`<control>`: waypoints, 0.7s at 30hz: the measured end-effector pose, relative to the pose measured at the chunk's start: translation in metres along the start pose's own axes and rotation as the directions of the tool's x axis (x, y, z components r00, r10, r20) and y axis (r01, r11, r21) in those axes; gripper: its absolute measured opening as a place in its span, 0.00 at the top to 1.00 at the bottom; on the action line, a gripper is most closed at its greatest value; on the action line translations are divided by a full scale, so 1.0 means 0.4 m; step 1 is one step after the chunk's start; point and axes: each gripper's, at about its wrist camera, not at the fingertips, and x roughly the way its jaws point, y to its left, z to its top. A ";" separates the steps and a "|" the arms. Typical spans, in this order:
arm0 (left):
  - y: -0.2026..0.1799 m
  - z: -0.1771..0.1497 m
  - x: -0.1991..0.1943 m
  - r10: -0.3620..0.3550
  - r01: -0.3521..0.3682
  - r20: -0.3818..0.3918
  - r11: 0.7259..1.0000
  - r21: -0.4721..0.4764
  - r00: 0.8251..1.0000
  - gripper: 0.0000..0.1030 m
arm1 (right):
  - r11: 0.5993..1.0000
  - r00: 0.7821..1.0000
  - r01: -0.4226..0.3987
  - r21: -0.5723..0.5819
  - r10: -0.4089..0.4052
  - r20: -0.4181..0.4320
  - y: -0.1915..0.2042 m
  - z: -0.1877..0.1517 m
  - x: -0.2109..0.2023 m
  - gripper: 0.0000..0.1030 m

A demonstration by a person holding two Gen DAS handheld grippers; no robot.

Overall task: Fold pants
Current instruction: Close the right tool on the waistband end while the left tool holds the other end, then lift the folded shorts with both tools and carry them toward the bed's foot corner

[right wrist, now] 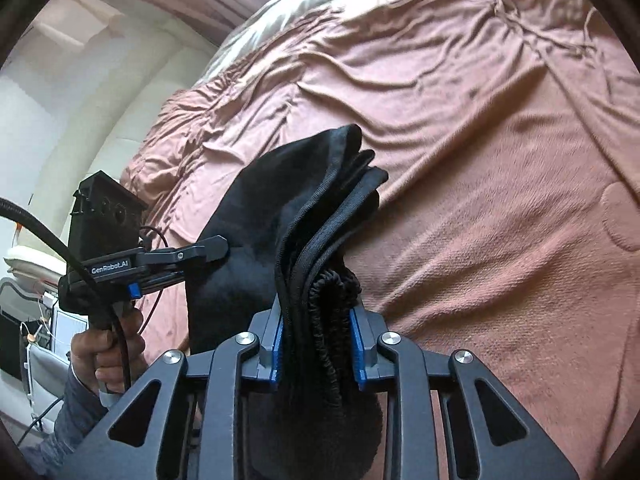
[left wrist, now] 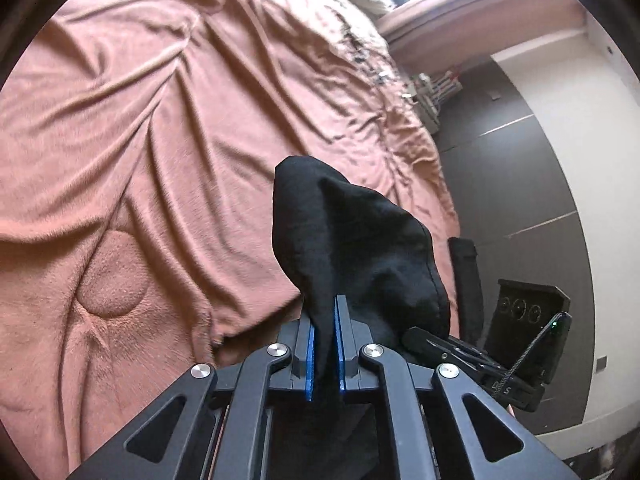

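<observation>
On a rumpled pink blanket (left wrist: 160, 120), both grippers clamp the black pants (right wrist: 248, 240): left gripper (left wrist: 325, 344) on thin cloth, right gripper (right wrist: 318, 344) on the bunched waistband. This looks like the lift before a fold; next, spread the 2 holds apart.

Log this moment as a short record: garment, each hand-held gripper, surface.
garment: black pants, bunched, lifted off the bed
left hand-held gripper: shut on a thin fold of the pants
right hand-held gripper: shut on a thick stack of layers with the elastic waistband
surface: bed with a wrinkled pink blanket
fold: not yet laid flat
</observation>
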 end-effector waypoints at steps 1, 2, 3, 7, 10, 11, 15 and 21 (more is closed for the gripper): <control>-0.010 -0.003 -0.009 -0.002 0.002 0.006 1.000 0.008 1.000 0.92 | 1.000 1.000 0.002 -0.008 -0.002 0.013 0.008 -0.005 -0.015 0.78; -0.022 -0.006 -0.019 -0.003 0.003 0.014 1.000 0.017 1.000 0.92 | 1.000 1.000 0.002 -0.014 -0.002 0.021 0.010 -0.010 -0.031 0.78; -0.033 -0.008 -0.029 -0.005 0.005 0.021 1.000 0.024 1.000 0.92 | 1.000 0.999 0.005 -0.022 -0.004 0.035 0.019 -0.017 -0.046 0.78; -0.080 -0.022 -0.061 -0.017 0.014 0.046 0.998 0.057 0.999 0.92 | 0.999 0.997 0.020 -0.047 -0.017 0.077 0.042 -0.040 -0.108 0.78; -0.123 -0.037 -0.084 -0.031 0.025 0.063 0.996 0.088 0.998 0.92 | 0.997 0.993 0.035 -0.067 -0.027 0.111 0.070 -0.060 -0.165 0.78; -0.137 -0.043 -0.093 -0.037 0.030 0.068 0.995 0.098 0.997 0.92 | 0.997 0.992 0.038 -0.073 -0.029 0.122 0.080 -0.065 -0.181 0.78; -0.201 -0.065 -0.124 -0.061 0.049 0.084 0.989 0.137 0.995 0.92 | 0.993 0.984 0.061 -0.104 -0.042 0.176 0.116 -0.102 -0.267 0.79; -0.304 -0.095 -0.156 -0.112 0.090 0.108 0.977 0.192 0.988 0.93 | 0.987 0.967 0.093 -0.133 -0.057 0.250 0.154 -0.153 -0.402 0.79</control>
